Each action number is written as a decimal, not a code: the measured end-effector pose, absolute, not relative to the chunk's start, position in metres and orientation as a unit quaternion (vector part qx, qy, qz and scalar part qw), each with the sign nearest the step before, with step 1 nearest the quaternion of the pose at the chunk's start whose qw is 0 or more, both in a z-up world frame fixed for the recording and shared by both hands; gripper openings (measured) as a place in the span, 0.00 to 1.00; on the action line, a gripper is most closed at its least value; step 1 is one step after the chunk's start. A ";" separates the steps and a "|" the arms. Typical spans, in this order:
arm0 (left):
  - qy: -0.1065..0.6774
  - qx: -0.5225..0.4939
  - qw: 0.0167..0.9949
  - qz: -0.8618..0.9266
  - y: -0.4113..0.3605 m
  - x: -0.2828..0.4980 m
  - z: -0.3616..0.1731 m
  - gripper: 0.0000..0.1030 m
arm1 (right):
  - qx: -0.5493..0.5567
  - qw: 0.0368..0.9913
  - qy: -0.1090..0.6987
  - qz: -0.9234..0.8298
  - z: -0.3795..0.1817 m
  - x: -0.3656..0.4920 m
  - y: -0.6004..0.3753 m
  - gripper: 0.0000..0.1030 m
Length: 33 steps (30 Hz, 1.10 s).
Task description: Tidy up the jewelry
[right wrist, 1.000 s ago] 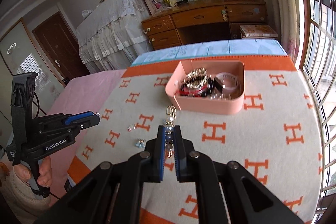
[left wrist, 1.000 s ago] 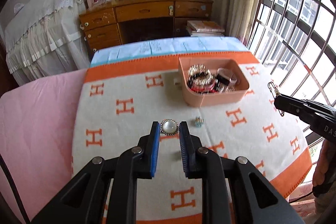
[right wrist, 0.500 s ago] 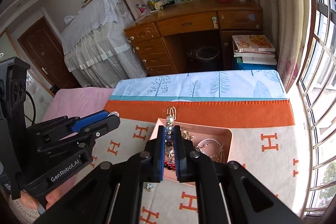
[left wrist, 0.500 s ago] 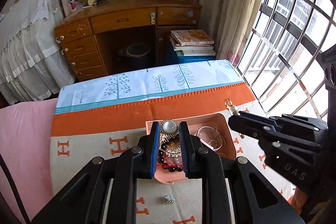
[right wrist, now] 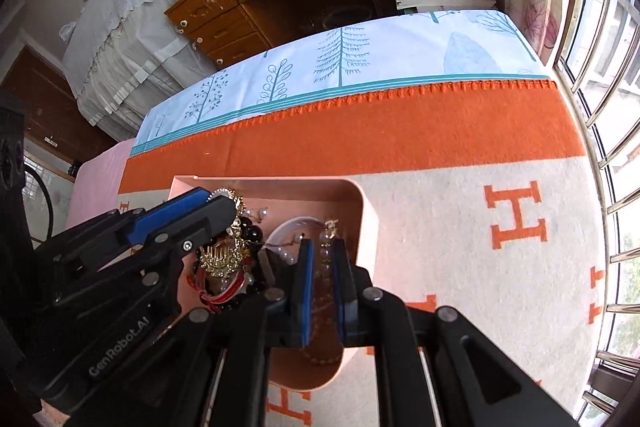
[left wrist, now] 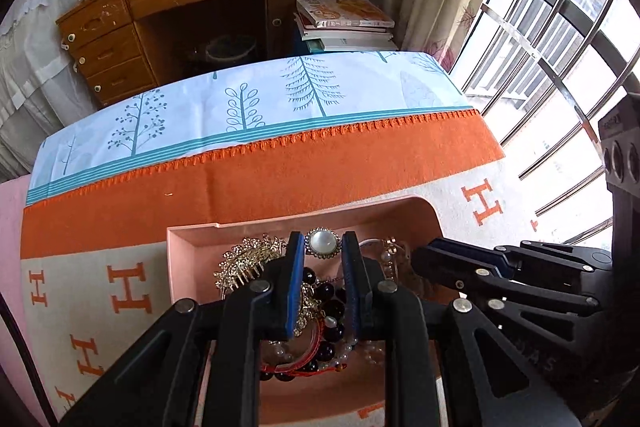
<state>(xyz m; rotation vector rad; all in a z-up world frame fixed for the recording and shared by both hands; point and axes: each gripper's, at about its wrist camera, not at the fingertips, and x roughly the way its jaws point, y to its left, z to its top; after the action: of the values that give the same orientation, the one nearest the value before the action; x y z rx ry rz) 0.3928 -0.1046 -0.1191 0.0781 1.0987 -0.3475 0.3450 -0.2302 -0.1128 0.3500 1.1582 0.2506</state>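
Both grippers hovering over the pink tray (left wrist: 192,239) — left gripper (left wrist: 322,247) clamping the pearl brooch (left wrist: 322,242), right gripper (right wrist: 320,255) pinching a bead chain (right wrist: 325,247), probably a keychain — tray directly below both.

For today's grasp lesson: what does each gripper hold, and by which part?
Left gripper: pearl brooch, pinched at its rim by the fingers. Right gripper: beaded charm, held along its bead string. Both over the pink tray.
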 end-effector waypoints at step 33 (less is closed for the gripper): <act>0.433 0.050 0.896 -0.083 0.024 0.240 0.012 0.68 | 0.124 0.879 0.433 0.156 -0.011 0.220 -0.183 0.13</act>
<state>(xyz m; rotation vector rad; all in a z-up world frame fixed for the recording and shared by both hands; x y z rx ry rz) 0.2402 0.0243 0.0123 0.1040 0.8984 -0.1723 0.2202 -0.1827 -0.0112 0.2577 0.9027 0.3261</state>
